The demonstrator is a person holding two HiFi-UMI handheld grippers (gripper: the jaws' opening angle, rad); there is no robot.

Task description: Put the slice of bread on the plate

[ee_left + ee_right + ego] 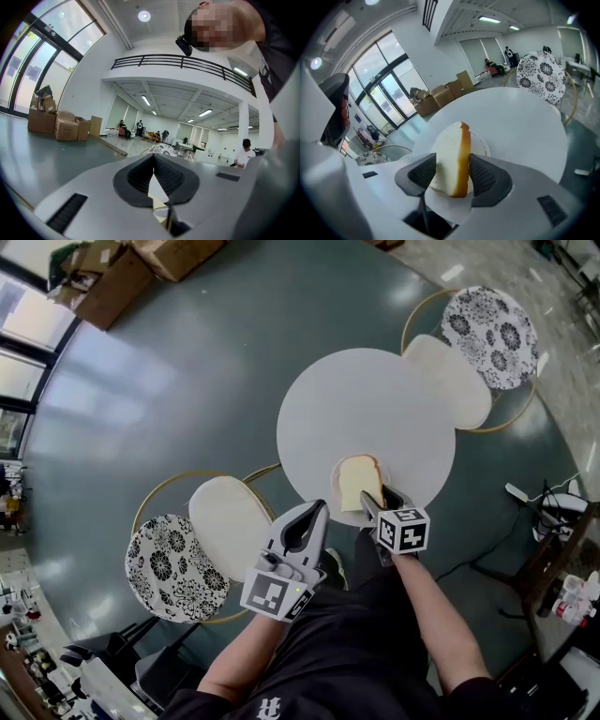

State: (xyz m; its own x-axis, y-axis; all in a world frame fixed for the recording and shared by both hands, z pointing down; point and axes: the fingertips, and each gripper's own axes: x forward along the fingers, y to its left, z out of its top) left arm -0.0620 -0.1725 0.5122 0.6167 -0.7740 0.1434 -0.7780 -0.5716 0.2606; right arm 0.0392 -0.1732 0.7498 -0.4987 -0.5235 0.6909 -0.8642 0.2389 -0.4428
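A slice of bread (360,482) with a golden crust lies over a small white plate (336,476) at the near edge of the round white table (356,399). My right gripper (378,498) is at the slice's near end. In the right gripper view the bread (451,154) stands on edge between the dark ribbed pads (483,174), which stand apart from it with the plate (483,146) behind; this right gripper (452,161) is open. My left gripper (316,512) hovers off the table's near left edge. Its tips (153,157) meet and hold nothing.
Two chairs with floral backs (489,324) (173,568) and cream seats (450,381) (230,526) flank the table. Cardboard boxes (112,282) sit far left on the grey floor. Cables and a power strip (525,495) lie at the right. People sit in the distance (123,127).
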